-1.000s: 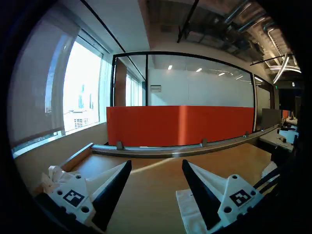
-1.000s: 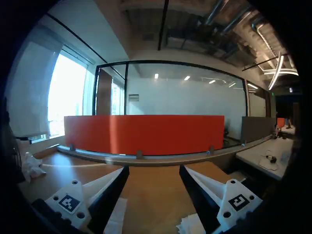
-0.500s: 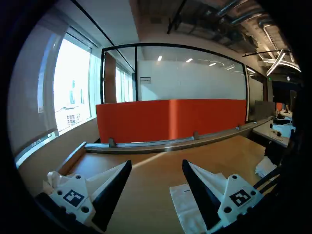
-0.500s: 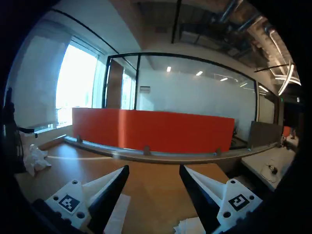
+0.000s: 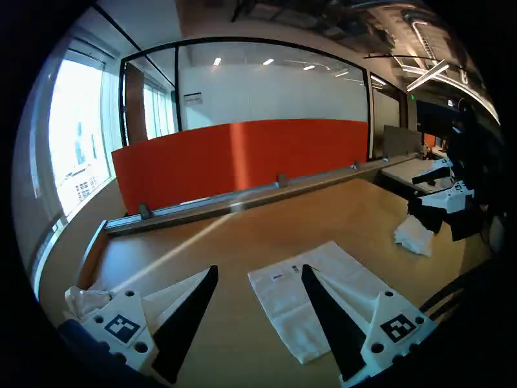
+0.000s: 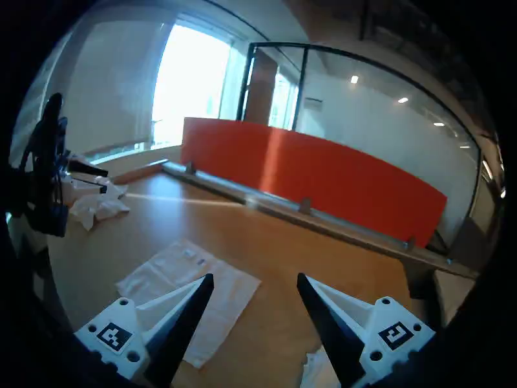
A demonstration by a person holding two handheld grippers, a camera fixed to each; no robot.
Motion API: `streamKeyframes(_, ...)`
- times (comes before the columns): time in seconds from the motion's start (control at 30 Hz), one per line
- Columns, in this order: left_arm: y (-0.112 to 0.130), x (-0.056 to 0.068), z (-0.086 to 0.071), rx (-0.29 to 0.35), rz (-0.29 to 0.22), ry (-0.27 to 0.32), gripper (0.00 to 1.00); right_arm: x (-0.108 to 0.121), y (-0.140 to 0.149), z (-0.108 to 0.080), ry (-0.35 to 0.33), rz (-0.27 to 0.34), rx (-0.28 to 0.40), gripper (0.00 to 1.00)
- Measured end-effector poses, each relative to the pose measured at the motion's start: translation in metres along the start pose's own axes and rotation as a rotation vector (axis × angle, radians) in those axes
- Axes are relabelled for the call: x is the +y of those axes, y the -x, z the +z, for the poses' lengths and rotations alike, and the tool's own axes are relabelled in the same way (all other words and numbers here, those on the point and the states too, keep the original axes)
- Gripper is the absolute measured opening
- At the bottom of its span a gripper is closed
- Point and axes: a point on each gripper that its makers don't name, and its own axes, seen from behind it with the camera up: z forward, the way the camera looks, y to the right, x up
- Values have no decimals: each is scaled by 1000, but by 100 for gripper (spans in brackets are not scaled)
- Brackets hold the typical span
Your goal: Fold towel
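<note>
Towel (image 5: pixel 281 301): lay flat and unfolded on the bench (image 5: pixel 213 239), mid-bench, with its tags near the far edge.
Left claw (image 5: pixel 258 268): open and empty, aimed at the towel's left side; right finger over the cloth.
Right claw (image 6: pixel 254 277): open and empty, aimed at the towel's right edge; left finger over the cloth.
Towel vs claws: between the two.
Other cloth: a crumpled rag (image 5: pixel 413 234) right of the towel, apart; a rag pile (image 6: pixel 97 204) far left, well apart.
Step (judged): approach to the first grasp; no fold made yet.
Doing it well (judged): take the two near corners, one per claw. Slide the lower finger under the hem so only one layer is pinched. Close both, lift level, carry to the far edge, and match the corners before release.
Risk (judged): uneven lift would skew the fold; dragging would wrinkle the cloth.
</note>
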Motion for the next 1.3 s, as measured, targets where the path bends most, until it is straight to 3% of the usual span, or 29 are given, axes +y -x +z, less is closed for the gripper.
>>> streamKeyframes(0.17,23,15,4,-71,39,54,96,-19,25,2,-75,-81,-81,100)
streamKeyframes(0.3,42,25,7,-115,67,86,96,-30,41,4,-112,-107,-125,100)
streamKeyframes(0.87,148,52,22,-288,83,141,96,-63,121,27,-151,-69,-228,99)
streamKeyframes(1.3,209,70,40,-398,105,186,96,-84,175,43,-178,-44,-286,99)
